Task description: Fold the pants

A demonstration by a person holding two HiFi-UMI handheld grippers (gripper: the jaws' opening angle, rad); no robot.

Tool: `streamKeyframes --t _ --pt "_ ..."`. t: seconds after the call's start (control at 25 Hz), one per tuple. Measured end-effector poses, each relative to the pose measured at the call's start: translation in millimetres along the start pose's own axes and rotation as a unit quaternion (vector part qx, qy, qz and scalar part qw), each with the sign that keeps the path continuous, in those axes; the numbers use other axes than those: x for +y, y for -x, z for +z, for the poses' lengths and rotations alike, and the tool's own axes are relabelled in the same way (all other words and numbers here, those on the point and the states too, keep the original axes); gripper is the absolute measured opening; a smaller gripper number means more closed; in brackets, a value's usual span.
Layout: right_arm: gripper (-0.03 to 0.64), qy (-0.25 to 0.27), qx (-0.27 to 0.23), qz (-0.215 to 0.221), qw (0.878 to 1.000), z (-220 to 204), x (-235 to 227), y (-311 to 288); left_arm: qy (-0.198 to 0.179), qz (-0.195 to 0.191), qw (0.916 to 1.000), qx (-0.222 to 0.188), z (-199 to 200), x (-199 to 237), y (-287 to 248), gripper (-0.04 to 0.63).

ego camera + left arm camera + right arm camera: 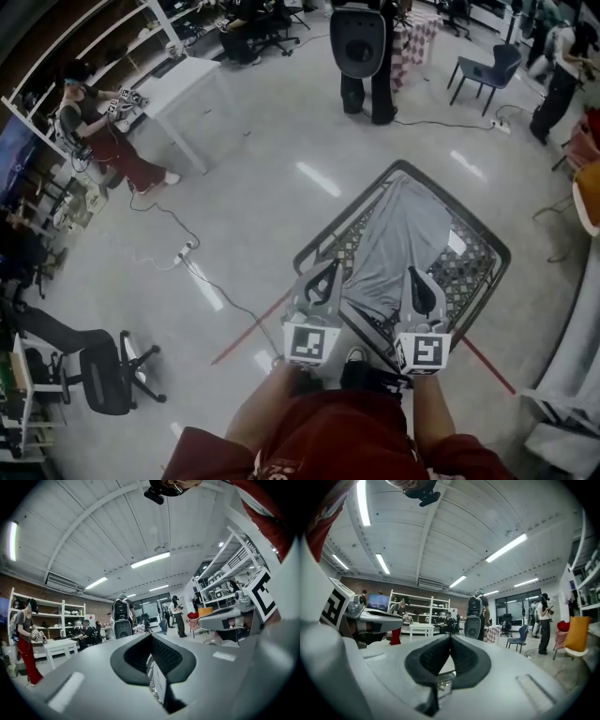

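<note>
Grey pants (403, 234) lie lengthwise and flat on a small table (314, 246) covered with a patterned cloth, right in front of me. Both grippers point level over the table's near end. My left gripper (328, 268) hangs over the patterned cloth beside the pants' left edge. My right gripper (413, 274) hangs over the near part of the pants. In the gripper views the left gripper (151, 635) and the right gripper (450, 637) both have their pads pressed together. Under the pads only slivers of pale fabric and patterned cloth show. I see no fabric lifted off the table.
A person with a backpack (361, 52) stands past the table's far end. A blue chair (487, 67) is at the back right and a white table (187, 80) at the back left, with a person (112, 141) beside it. A black office chair (105, 375) and a floor cable (187, 253) are on the left.
</note>
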State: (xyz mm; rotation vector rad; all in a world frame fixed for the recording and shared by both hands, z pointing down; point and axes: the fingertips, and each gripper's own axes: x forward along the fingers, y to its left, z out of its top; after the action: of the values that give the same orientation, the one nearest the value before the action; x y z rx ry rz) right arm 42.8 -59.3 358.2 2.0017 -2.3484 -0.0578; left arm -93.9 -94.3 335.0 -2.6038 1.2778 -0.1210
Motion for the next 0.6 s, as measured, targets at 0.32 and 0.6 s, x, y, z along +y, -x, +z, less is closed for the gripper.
streamKeyframes --t 0.32,0.6 --pt "0.002 0.016 0.010 -0.110 0.994 5 12 9 0.022 -0.114 0.9924 -0.042 -3 5 -10 0.005" --pt "0.002 0.024 0.023 -0.210 0.977 12 60 30 0.010 -0.223 0.9719 -0.074 -4 26 15 0.005"
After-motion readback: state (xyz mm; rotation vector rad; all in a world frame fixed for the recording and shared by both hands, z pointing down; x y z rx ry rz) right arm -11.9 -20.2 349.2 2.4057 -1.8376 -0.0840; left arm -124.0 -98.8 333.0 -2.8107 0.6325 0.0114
